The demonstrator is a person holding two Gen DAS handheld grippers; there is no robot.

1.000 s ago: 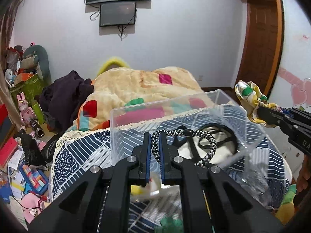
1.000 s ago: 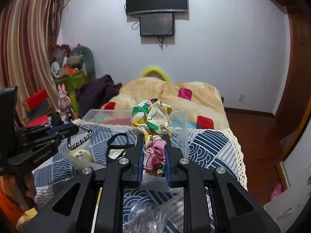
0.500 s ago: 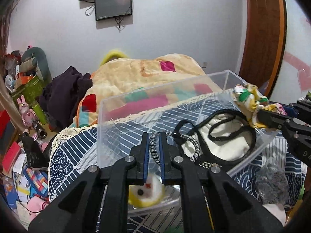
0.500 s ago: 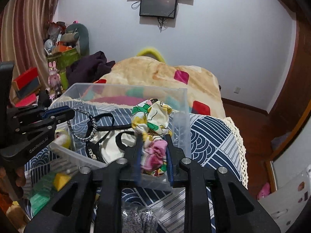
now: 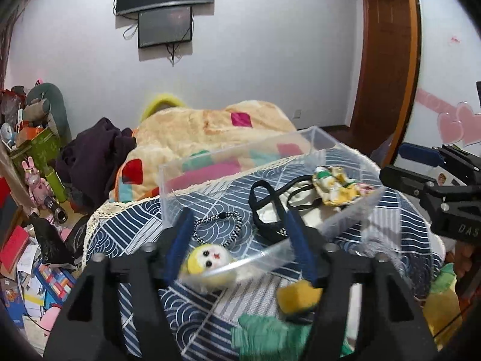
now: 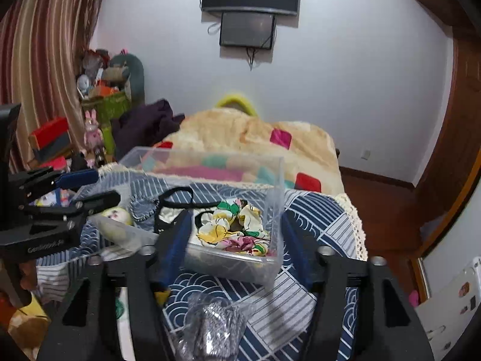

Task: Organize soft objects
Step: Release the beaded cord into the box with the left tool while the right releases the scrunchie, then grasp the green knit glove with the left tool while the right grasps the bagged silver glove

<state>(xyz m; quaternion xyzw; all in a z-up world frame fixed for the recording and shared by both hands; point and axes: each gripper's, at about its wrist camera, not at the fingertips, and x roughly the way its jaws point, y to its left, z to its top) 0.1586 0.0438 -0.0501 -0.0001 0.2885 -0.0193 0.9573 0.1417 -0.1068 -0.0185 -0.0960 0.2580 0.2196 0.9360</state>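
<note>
You have one clear bin, holding one floral scrunchie, one braided cord, one canvas bag; two hand-held grippers.

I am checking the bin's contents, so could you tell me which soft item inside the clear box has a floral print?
The floral scrunchie at the clear box's right end; the braided cord is black-and-white.
</note>
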